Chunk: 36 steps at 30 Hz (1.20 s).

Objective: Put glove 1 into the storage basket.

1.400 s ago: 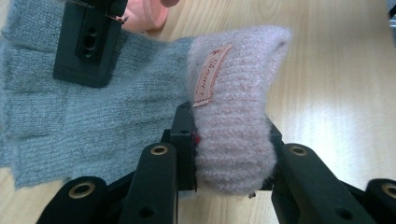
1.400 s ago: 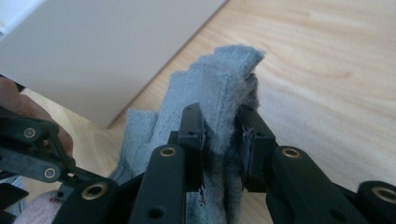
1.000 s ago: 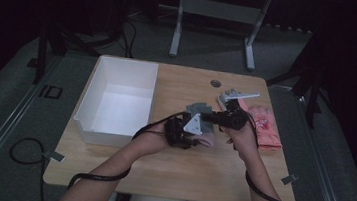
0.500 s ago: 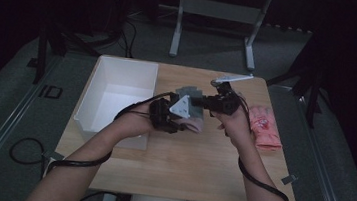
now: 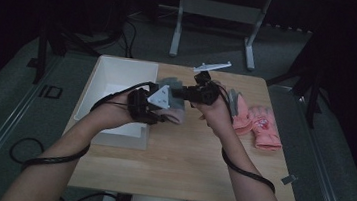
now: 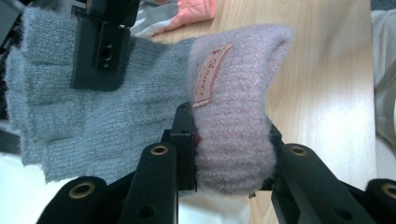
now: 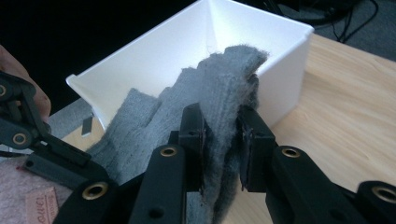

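**Glove held above the surface beside the bin**

A bin (image 5: 118, 81) sits on the surface (image 5: 184, 166) at 9 o'clock. Two gloves (image 5: 257, 124) lie at 3 o'clock. Between them, at centre, both grippers hold one glove (image 6: 140, 98) above the surface, left gripper (image 5: 162, 114) at 9 o'clock of right gripper (image 5: 175, 91).

**Knit wool between hard black jaws**

My left gripper (image 6: 229, 154) bites a glove (image 6: 140, 102) of soft knitted cloth; its cuff (image 6: 238, 116) is a fuzzy, ribbed, pinkish-lilac knit with a small woven label (image 6: 211, 74) sewn on; the hand part is a finer grey knit, matt and slightly hairy. My right gripper (image 7: 222, 126) pinches that same grey knit, which looks coarse and fluffy at the edge. My jaws are matt black, seemingly plastic, with brassy metal rivets. The table (image 5: 200, 158) is pale wood, smooth, with fine grain; the box (image 7: 187, 42) is smooth white plastic with a faint sheen; the gloves (image 5: 257, 124) lying on the table are pink cloth.
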Each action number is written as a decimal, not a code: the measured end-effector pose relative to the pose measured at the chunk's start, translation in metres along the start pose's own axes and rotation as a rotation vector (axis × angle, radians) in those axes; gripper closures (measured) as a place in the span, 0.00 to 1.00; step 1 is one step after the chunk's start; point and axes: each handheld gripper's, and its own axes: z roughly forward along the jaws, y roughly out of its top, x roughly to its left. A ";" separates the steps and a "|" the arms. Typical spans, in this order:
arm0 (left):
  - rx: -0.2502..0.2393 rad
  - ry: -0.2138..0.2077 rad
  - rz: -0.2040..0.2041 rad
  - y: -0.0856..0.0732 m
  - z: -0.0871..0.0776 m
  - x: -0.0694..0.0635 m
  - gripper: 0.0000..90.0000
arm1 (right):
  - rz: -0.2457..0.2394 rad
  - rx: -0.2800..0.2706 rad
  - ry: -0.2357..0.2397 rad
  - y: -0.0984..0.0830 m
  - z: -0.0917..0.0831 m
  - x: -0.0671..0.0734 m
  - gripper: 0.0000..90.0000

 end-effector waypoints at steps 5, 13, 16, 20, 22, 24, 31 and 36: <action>0.022 0.017 -0.007 -0.022 -0.011 0.004 0.77 | 0.006 0.004 0.038 0.012 0.022 0.011 0.83; 0.056 0.026 -0.038 -0.067 -0.030 0.013 0.77 | 0.017 0.021 0.090 0.030 0.068 0.031 0.83; 0.072 0.014 -0.041 -0.087 -0.033 0.017 0.77 | 0.029 0.037 0.103 0.033 0.089 0.038 0.83; 0.095 0.001 -0.027 -0.109 -0.031 0.022 0.77 | 0.044 0.057 0.106 0.033 0.114 0.042 0.83; 0.095 -0.016 -0.032 -0.117 -0.027 0.024 0.77 | 0.046 0.078 0.101 0.030 0.125 0.043 0.83; 0.100 -0.029 -0.025 -0.124 -0.022 0.026 0.77 | 0.045 0.089 0.090 0.028 0.132 0.042 0.83; 0.144 -0.065 -0.021 -0.138 0.005 0.029 0.77 | 0.058 0.156 0.050 0.017 0.152 0.035 0.83; 0.174 -0.086 -0.029 -0.144 0.015 0.033 0.77 | 0.033 0.189 0.010 0.019 0.161 0.039 0.83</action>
